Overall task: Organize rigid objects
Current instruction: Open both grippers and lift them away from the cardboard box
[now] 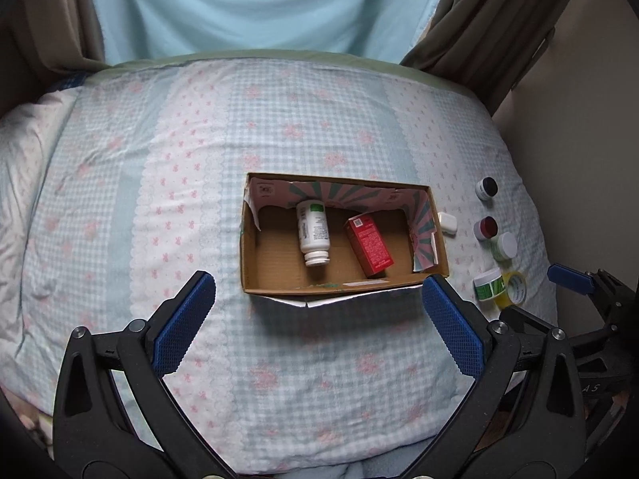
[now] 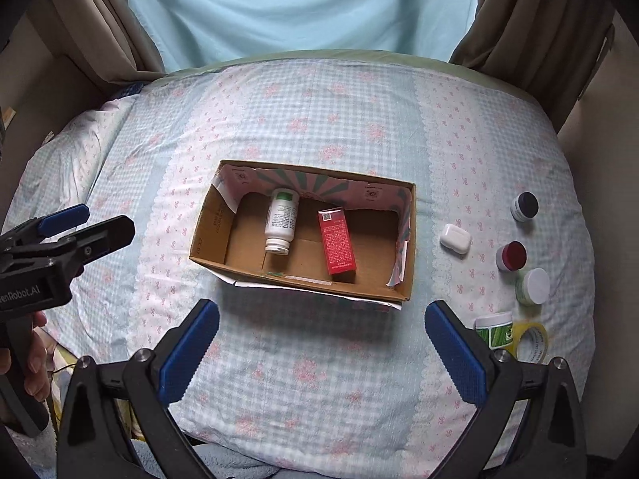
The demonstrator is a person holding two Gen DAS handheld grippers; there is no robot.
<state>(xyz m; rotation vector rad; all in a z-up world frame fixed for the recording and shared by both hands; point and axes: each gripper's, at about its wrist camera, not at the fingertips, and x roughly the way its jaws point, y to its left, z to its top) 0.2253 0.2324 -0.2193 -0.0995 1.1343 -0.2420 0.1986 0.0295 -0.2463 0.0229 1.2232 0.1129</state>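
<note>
An open cardboard box [image 1: 247, 255] [image 2: 207, 239] sits on the bed. In it lie a white pill bottle [image 1: 313, 233] [image 2: 281, 219] and a red carton [image 1: 369, 245] [image 2: 336, 241]. To its right lie a white earbud case [image 2: 455, 238] [image 1: 447, 222], a black-lidded jar [image 2: 524, 206] [image 1: 487, 188], a red-lidded jar [image 2: 511, 255] [image 1: 485, 228], a white-lidded jar [image 2: 533, 286] [image 1: 504, 246], a green-labelled jar [image 2: 495, 332] [image 1: 488, 284] and a yellow tape roll [image 2: 533, 339] [image 1: 515, 285]. My left gripper [image 1: 315, 311] and right gripper [image 2: 321, 339] are open and empty, in front of the box.
The bed has a blue and pink checked quilt [image 1: 199, 139] [image 2: 319, 111]. Brown curtains [image 1: 491, 20] [image 2: 531, 20] hang at both far corners, with a pale blue drape between. A wall stands at the right [image 1: 579, 119]. The other gripper shows in each view's side [image 1: 575, 279] [image 2: 64, 231].
</note>
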